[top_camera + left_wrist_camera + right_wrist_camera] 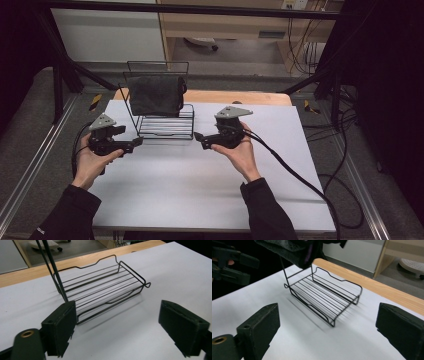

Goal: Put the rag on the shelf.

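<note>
The left claw (134,144) hangs low over the desk (200,190) with its jaws spread wide and nothing between them; the right claw (200,138) is the same, wide open and empty, its tips turned toward the other claw. Between the two, just beyond their tips, stands a black wire rack (165,125): a low tray of parallel rods with a raised rim and an upright frame rising at its far side. In the left gripper view the rack's tray (105,287) lies straight ahead of the open jaws, its near corner just past the left pad, and two thin uprights climb out of the top of the picture. In the right gripper view the tray (324,296) sits ahead and slightly left of centre, well clear of both pads. A dark cloth (156,95) is draped over the top of the frame, hanging above the tray and higher than either claw; its lower edge (292,250) shows at the top of the right gripper view. This looks like the approach step, both claws lined up on the rack and neither touching anything. The next move probably calls for raising a claw to the cloth's hanging edge and closing on a fold, perhaps with the other claw steadying the light frame so it does not tip.
</note>
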`<state>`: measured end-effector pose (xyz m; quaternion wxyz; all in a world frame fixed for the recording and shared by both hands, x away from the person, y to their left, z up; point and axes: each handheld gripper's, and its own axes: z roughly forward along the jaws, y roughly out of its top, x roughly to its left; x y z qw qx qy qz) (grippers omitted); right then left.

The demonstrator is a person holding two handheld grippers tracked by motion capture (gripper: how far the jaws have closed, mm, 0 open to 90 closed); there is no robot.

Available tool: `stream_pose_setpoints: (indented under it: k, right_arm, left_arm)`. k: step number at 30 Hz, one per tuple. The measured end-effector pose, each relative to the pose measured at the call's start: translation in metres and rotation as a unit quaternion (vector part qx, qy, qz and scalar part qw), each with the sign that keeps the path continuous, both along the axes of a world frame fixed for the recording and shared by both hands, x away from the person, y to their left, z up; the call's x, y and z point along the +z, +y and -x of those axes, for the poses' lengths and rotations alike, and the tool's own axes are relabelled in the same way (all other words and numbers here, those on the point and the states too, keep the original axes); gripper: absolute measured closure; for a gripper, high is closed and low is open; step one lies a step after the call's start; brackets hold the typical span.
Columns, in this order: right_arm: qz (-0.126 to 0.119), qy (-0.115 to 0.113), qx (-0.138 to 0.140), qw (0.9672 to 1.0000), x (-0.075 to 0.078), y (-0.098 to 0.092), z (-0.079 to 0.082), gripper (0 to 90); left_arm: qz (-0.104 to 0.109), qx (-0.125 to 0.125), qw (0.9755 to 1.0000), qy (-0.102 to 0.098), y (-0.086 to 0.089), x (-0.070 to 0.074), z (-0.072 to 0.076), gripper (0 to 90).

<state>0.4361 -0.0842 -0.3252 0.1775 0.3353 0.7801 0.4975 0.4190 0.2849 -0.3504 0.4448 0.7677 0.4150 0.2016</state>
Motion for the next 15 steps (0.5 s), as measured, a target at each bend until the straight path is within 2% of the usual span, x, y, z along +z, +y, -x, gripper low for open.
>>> stream_pose_setpoints:
  k: [5,8,15]
  right_arm:
    - [0.000,0.009,-0.003,1.0000,0.001,-0.027,0.011,2.9]
    - [0.005,0.006,-0.012,0.9999,-0.003,-0.043,0.019,2.3]
    - [-0.011,0.024,-0.018,0.9995,-0.024,-0.079,0.036,0.7]
  left_arm:
    - [-0.001,-0.008,1.0000,0.006,-0.003,-0.001,0.008,9.1]
    - [0.001,-0.015,0.9999,0.006,-0.004,-0.003,0.014,7.6]
    - [0.001,-0.025,0.9997,-0.003,-0.006,-0.018,0.031,7.0]
